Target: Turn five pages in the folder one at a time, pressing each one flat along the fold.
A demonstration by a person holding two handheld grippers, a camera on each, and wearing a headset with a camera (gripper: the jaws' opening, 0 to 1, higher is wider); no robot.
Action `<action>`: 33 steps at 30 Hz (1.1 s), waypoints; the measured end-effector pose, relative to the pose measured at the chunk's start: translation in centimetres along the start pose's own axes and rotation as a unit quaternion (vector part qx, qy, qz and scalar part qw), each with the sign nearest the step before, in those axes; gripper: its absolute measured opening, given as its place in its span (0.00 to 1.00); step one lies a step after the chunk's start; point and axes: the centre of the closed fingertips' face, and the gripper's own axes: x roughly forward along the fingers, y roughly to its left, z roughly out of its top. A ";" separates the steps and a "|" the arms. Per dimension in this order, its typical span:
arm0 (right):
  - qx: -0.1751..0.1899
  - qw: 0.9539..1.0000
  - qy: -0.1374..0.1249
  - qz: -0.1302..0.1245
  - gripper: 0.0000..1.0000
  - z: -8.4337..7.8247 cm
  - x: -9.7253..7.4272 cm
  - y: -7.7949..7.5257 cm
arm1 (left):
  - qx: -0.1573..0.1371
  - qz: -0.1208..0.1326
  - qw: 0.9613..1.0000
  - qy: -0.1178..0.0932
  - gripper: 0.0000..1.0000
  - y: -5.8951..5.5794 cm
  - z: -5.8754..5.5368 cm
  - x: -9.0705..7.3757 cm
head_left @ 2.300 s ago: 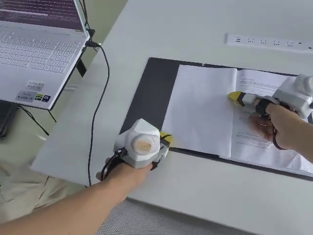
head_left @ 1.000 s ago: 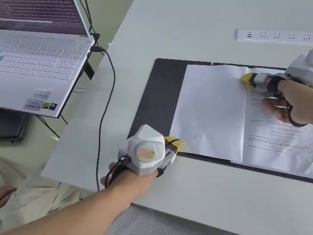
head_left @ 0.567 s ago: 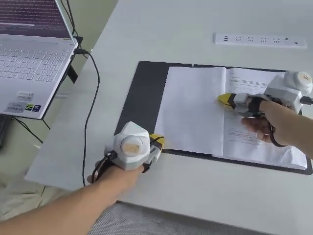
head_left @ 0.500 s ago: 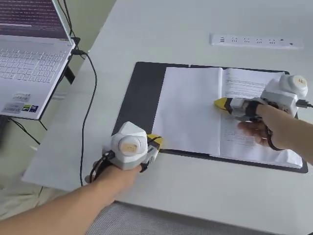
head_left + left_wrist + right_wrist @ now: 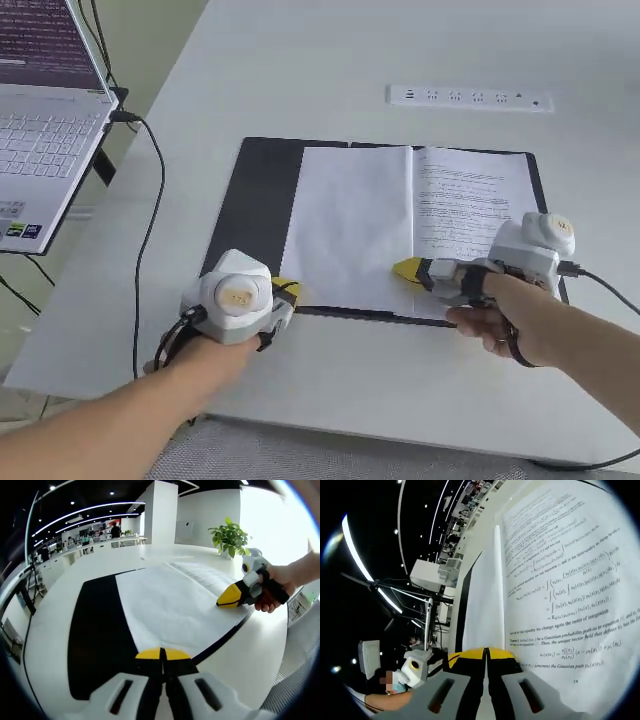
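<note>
yellow-tipped right claw (image 5: 405, 270), clenched empty, rests on the fold (image 5: 412, 220) of the open black folder (image 5: 250, 210); it should press along the crease while the clenched left claw (image 5: 287, 291) steadies the blank white page (image 5: 350, 225).

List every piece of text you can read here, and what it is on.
"the order of integration": printed page, right gripper view.
"Gaussian probability path": same page.
"14": foot of that page.
Text on the laptop screen and stickers: too small to read.
Marks on the power strip: too small to read.
</note>
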 end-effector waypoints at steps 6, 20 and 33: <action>0.012 1.000 0.006 0.005 0.00 -2.2 -0.7 0.0 | 0.004 -0.002 1.000 0.003 0.00 0.0 0.0 0.0; -0.009 0.999 0.032 -0.003 0.00 -6.2 -2.0 0.3 | 0.004 0.012 1.000 0.013 0.00 -0.2 0.2 -0.2; -0.052 0.998 -0.003 0.018 0.00 -5.5 -4.5 3.2 | 0.015 -0.004 0.999 0.043 0.00 -2.4 -0.1 -1.6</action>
